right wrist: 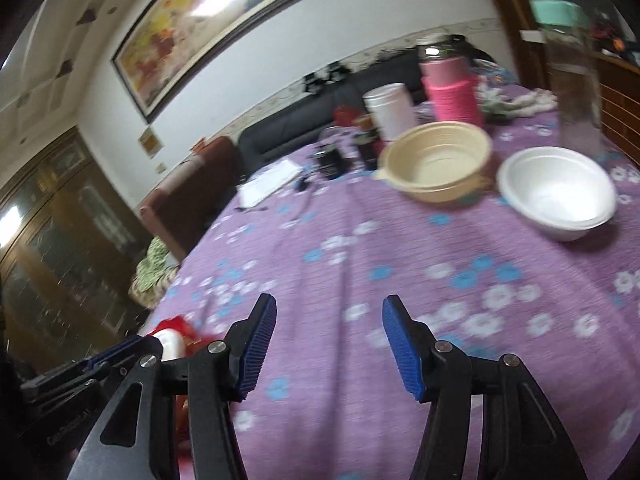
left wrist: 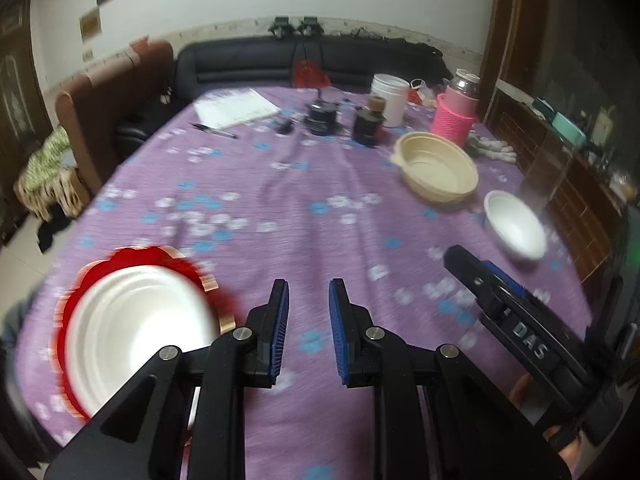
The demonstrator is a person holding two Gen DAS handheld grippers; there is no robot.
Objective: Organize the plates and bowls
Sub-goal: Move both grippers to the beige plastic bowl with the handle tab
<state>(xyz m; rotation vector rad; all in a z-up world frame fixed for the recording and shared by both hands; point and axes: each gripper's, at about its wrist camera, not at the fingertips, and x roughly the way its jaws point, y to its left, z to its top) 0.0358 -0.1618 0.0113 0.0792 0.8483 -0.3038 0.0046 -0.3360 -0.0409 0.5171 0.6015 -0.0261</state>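
Purple cloth printed with white and blue flowers covers the table, wrinkled into soft ridges, with a dark leather sofa behind it.

From the left wrist camera, the left gripper hangs over the near cloth, its ribbed blue pads parted with nothing between them. Just to its left sits a smooth white bowl nested on a red plate with a scalloped rim, both blurred. Far right, a wide beige bowl with ridged walls stands near a small white bowl of matte foam-like material. Behind them are a pink flask in a knitted sleeve, a white tub, dark jars, a notepad and a pen. The other tool's black body enters at the right edge.

From the right wrist camera, the right gripper is likewise spread wide and empty above the cloth. This view adds a framed painting on the wall, a wooden cabinet with glass doors, and a clear tall bottle with a mint lid. The beige bowl and white bowl appear closer, side by side but apart. Only a sliver of the red plate shows at lower left.
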